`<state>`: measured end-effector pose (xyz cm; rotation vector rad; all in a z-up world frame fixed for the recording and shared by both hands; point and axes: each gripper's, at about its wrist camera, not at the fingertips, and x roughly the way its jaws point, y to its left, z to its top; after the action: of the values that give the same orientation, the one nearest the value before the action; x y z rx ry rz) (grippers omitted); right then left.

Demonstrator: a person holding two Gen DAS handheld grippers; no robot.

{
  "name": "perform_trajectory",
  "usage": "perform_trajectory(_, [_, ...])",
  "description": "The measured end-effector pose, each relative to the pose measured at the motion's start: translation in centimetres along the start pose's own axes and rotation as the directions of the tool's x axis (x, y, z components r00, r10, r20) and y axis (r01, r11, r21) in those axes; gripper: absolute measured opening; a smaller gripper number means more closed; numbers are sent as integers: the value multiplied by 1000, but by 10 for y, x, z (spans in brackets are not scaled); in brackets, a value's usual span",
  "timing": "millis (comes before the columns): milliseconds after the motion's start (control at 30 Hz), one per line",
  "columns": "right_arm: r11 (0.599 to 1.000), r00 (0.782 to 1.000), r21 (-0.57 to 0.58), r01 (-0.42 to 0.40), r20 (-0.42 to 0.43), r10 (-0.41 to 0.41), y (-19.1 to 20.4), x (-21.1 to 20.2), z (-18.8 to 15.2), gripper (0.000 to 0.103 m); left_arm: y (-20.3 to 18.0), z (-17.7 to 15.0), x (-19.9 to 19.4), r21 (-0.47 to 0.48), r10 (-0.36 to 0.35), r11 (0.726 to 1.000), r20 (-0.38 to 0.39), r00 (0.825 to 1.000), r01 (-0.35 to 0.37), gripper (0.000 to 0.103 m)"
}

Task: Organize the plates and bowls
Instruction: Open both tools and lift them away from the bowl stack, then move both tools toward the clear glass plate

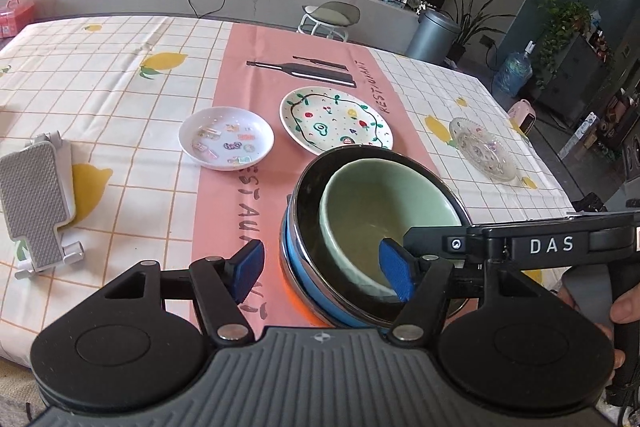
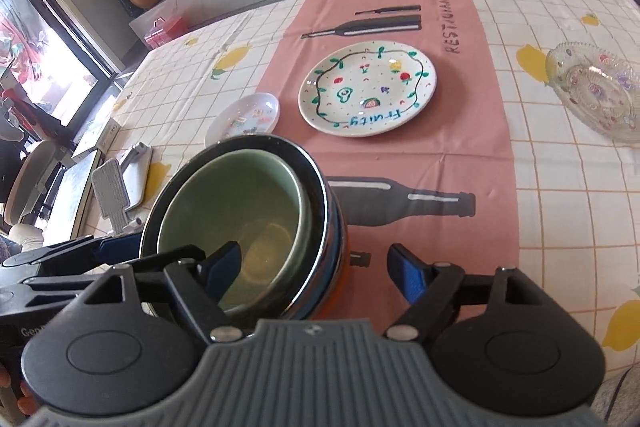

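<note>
A green bowl sits nested in a stack of bowls: a dark steel one, a blue one and an orange one at the bottom. The stack also shows in the right wrist view. My left gripper is open, straddling the stack's near left rim, one pad inside the green bowl. My right gripper is open and straddles the stack's right rim. A fruit-painted plate, a small white sticker plate and a glass plate lie beyond.
A white phone stand lies at the left of the table. The checked tablecloth has a pink runner down the middle. A stool and a grey bin stand past the far edge.
</note>
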<state>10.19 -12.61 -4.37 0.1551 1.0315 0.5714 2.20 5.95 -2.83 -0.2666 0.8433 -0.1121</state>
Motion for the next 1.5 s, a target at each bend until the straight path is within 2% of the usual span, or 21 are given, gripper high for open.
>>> perform_trajectory(167, [1000,999,10,-12,41,12,-3,-12,6,82,-5,6,-10,5,33,999,42,999,-34,77])
perform_trajectory(333, [999,992,40,-1,123,-4,-16,-37,14,84,-7,13,-20,-25,83,996,88,993,-81,77])
perform_trajectory(500, [994,979,112,6,201,-29,-45,-61,16,86,-8,28,-29,-25,115,993,122,986,-113,77])
perform_trajectory(667, [983,974,181,13,218,-53,-76,-69,14,85,-4,43,-33,-74,158,986,119,980,-150,77])
perform_trajectory(833, [963,963,260,70,236,-134,-104,-76,16,85,-16,61,-28,-34,145,989,89,985,-143,77])
perform_trajectory(933, [957,962,285,54,243,-127,-116,-76,18,85,-26,80,-18,15,128,992,53,990,-129,77])
perform_trajectory(1033, [962,966,267,62,226,-125,-118,-66,21,80,-30,98,-4,57,108,993,-9,994,-107,71])
perform_trajectory(1167, [973,979,216,83,167,-120,-115,-47,26,78,-29,109,5,40,75,996,-11,997,-75,71])
perform_trajectory(1267, [974,977,209,93,169,-129,-120,-48,36,78,-36,116,14,33,35,999,-47,998,-33,71])
perform_trajectory(1400, [935,967,354,21,230,-109,-149,-59,63,78,-65,124,37,73,15,997,-104,994,-8,71])
perform_trajectory(1500, [912,956,408,47,248,-160,-171,-68,85,78,-92,129,57,122,32,992,-118,992,-18,71])
